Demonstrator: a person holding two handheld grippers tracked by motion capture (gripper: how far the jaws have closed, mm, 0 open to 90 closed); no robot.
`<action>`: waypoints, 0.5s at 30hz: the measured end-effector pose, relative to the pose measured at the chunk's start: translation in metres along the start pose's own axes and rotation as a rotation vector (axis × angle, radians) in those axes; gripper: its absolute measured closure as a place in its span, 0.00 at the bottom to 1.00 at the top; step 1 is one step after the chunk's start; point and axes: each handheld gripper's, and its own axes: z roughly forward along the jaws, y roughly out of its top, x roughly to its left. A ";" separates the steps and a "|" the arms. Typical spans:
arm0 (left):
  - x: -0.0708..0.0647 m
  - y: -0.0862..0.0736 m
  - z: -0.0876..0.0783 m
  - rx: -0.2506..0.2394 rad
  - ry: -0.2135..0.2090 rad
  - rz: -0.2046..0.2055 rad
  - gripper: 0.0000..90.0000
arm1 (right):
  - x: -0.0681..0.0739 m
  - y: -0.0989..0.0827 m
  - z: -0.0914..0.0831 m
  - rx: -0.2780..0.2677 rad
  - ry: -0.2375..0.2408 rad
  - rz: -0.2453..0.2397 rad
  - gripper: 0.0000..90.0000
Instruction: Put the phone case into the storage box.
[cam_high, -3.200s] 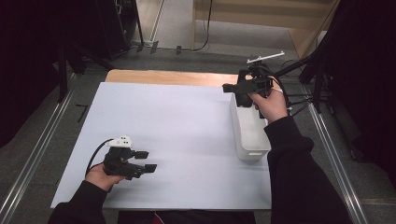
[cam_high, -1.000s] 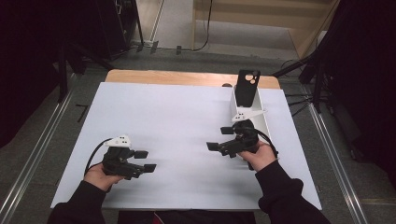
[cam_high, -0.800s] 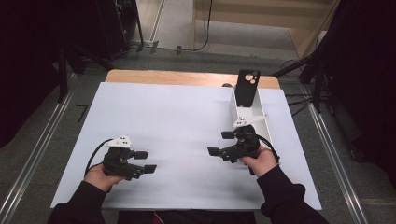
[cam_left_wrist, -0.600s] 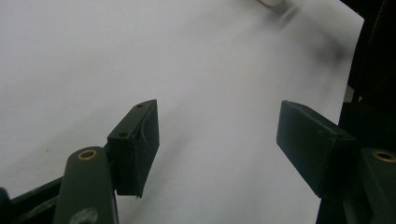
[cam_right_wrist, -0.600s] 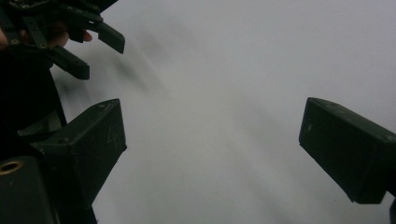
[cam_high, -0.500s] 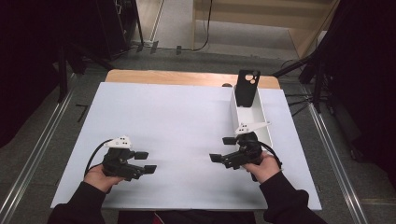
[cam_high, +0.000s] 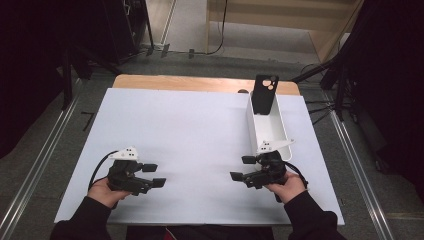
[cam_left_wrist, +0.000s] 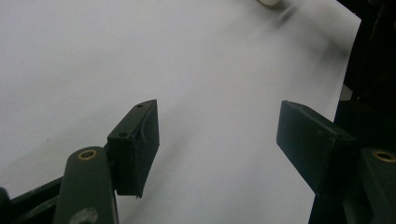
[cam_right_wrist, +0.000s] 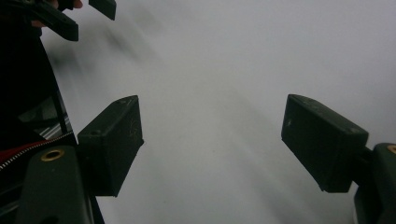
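Note:
A black phone case (cam_high: 264, 94) stands upright at the far end of a long white tray (cam_high: 278, 131) on the right of the table. My right gripper (cam_high: 242, 168) is low over the white sheet, just in front of the tray's near end and pointing left. It is open, and its jaws have just been closing a little with nothing between them (cam_right_wrist: 215, 135). My left gripper (cam_high: 154, 175) rests near the front left, pointing right. It is open too, with bare white sheet between its pads (cam_left_wrist: 219, 126). The left gripper (cam_right_wrist: 70, 14) also appears far off in the right gripper view.
A white sheet (cam_high: 190, 135) covers the table, and a strip of wooden tabletop (cam_high: 175, 82) shows at the back. Metal rails (cam_high: 45, 160) run along both sides. Dark stands and cables (cam_high: 340, 85) crowd the far right.
My right hand has left the far end of the tray, where the phone case now stands, and drawn back and down towards the near edge. The left hand has not moved.

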 end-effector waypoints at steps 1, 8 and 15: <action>0.000 -0.001 -0.001 0.004 0.004 -0.001 0.33 | 0.000 0.000 0.000 0.000 0.000 0.000 0.21; 0.001 -0.004 -0.005 -0.005 0.004 -0.008 0.33 | 0.000 -0.009 -0.005 -0.010 0.006 0.007 0.21; 0.001 -0.004 -0.005 0.001 0.007 -0.007 0.33 | 0.000 -0.020 -0.008 0.009 0.000 0.005 0.21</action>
